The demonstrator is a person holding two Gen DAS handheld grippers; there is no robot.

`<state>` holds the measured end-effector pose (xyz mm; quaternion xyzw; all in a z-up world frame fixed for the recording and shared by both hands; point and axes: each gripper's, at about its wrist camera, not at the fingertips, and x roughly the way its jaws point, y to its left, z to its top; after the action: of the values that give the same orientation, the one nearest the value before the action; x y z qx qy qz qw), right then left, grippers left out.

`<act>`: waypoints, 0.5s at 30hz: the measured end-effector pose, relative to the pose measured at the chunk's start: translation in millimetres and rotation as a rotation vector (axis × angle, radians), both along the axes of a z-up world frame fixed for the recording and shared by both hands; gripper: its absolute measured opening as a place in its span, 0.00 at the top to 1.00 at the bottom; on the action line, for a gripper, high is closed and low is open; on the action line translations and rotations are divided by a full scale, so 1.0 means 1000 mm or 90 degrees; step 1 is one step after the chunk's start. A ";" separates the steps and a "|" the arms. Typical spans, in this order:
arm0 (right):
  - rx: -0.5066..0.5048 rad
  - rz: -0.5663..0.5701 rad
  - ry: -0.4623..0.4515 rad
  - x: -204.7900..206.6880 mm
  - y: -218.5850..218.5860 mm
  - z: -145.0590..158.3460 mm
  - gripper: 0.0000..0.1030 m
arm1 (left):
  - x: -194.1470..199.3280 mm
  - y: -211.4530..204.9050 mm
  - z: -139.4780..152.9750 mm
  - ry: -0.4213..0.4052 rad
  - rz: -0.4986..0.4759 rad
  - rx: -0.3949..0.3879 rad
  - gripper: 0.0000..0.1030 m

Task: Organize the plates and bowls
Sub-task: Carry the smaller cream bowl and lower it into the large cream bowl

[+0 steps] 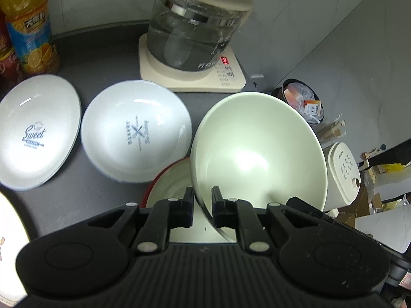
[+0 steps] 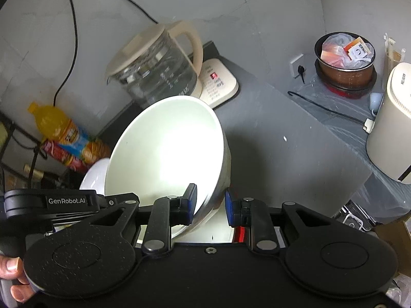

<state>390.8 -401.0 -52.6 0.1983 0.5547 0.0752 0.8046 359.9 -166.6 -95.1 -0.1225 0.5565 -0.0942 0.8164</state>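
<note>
A cream bowl (image 1: 257, 154) hangs tilted above the dark counter, its inside facing both cameras. My left gripper (image 1: 203, 205) is shut on its lower rim. Just to the right, my right gripper (image 2: 209, 204) has its blue pads (image 2: 191, 202) closed on the same cream bowl (image 2: 167, 148), one inside the wall and one outside. Under it sits a red-rimmed bowl (image 1: 164, 182). Two white printed plates lie to the left, a "Sweet" plate (image 1: 36, 131) and a "Bakery" plate (image 1: 133, 131).
A glass kettle (image 1: 195, 28) on a cream base stands behind the plates. An orange juice bottle (image 1: 28, 30) is at the back left. A white cooker (image 2: 390, 125) and a brown pot (image 2: 345, 64) with packets sit lower on the right. A hand (image 2: 12, 277) grips the handle.
</note>
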 end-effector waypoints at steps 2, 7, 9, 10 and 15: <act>-0.008 0.012 -0.002 -0.004 0.003 0.000 0.77 | -0.005 0.003 -0.001 0.002 -0.003 -0.001 0.89; -0.012 0.026 0.003 -0.012 0.007 0.001 0.77 | -0.013 0.007 -0.002 0.009 -0.004 -0.004 0.89; -0.017 0.031 0.004 -0.014 0.007 0.003 0.77 | -0.016 0.007 -0.002 0.013 -0.005 -0.006 0.89; -0.020 0.035 0.002 -0.015 0.008 0.004 0.77 | -0.018 0.006 -0.003 0.014 -0.007 -0.005 0.89; -0.025 0.045 0.008 -0.021 0.008 0.005 0.77 | -0.027 0.009 -0.009 0.034 -0.006 -0.013 0.88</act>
<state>369.3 -393.3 -47.4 0.1631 0.5675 0.0912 0.8019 332.7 -157.9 -103.7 -0.1311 0.5778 -0.1002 0.7993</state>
